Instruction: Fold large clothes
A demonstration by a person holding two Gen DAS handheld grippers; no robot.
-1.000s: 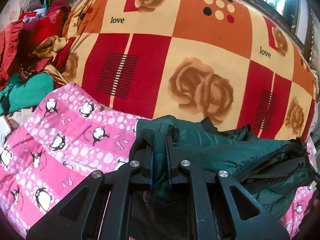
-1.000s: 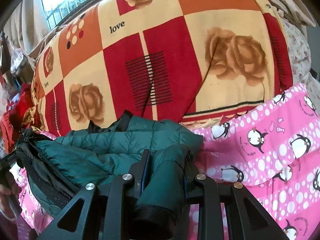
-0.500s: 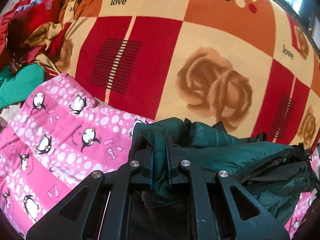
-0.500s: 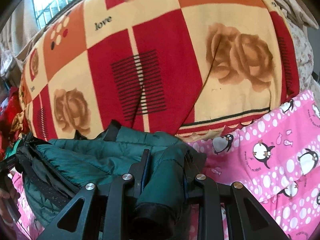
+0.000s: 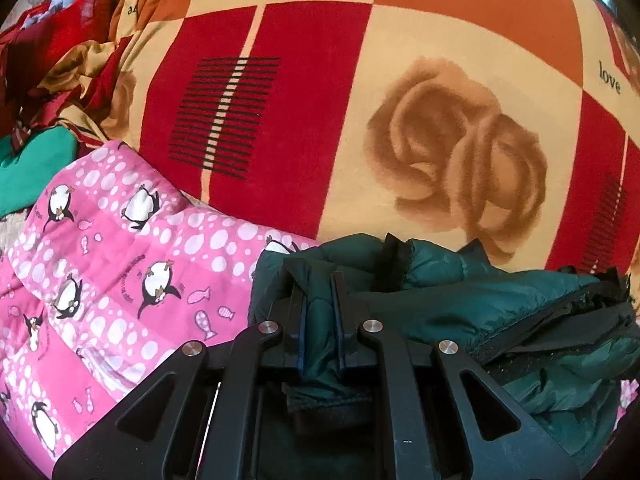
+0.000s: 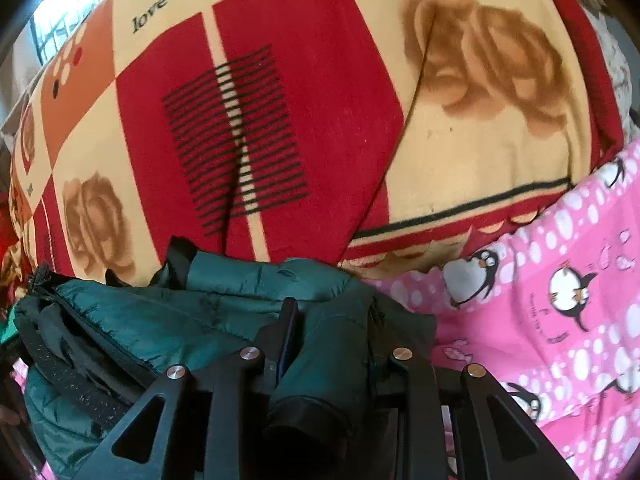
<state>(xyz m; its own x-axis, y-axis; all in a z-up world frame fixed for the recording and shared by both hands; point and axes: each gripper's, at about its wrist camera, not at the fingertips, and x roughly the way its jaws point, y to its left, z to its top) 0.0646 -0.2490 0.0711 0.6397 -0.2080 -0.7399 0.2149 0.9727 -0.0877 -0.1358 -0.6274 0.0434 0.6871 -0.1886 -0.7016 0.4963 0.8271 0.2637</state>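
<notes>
Already bunched into a thick bundle, the dark green padded jacket (image 5: 460, 300) hangs between the two tools, low over the pink penguin quilt (image 5: 120, 264) and just in front of the big red and cream rose blanket (image 5: 360, 100). The left hand-held gripper (image 5: 319, 312) is pressed nearly together, pinching a fold at one end of the jacket. The right hand-held gripper (image 6: 332, 328) clamps a fatter roll of fabric with a dark cuff; its jaws have just been opening a little, though the cloth is between them and fills the gap.

From here the risk sits mostly on the right side. If that slackening grip lets go before the jacket touches the quilt, the puffy, slippery fabric would likely slide out, and that end would drop and undo the fold. A second hazard is the loose black lining and zipper edge (image 5: 580, 320) trailing from the middle: set down carelessly, it could tuck under crooked and leave a lumpy, lopsided stack. Beyond the quilt, a heap of red and green clothes (image 5: 44, 80) lies to the side
</notes>
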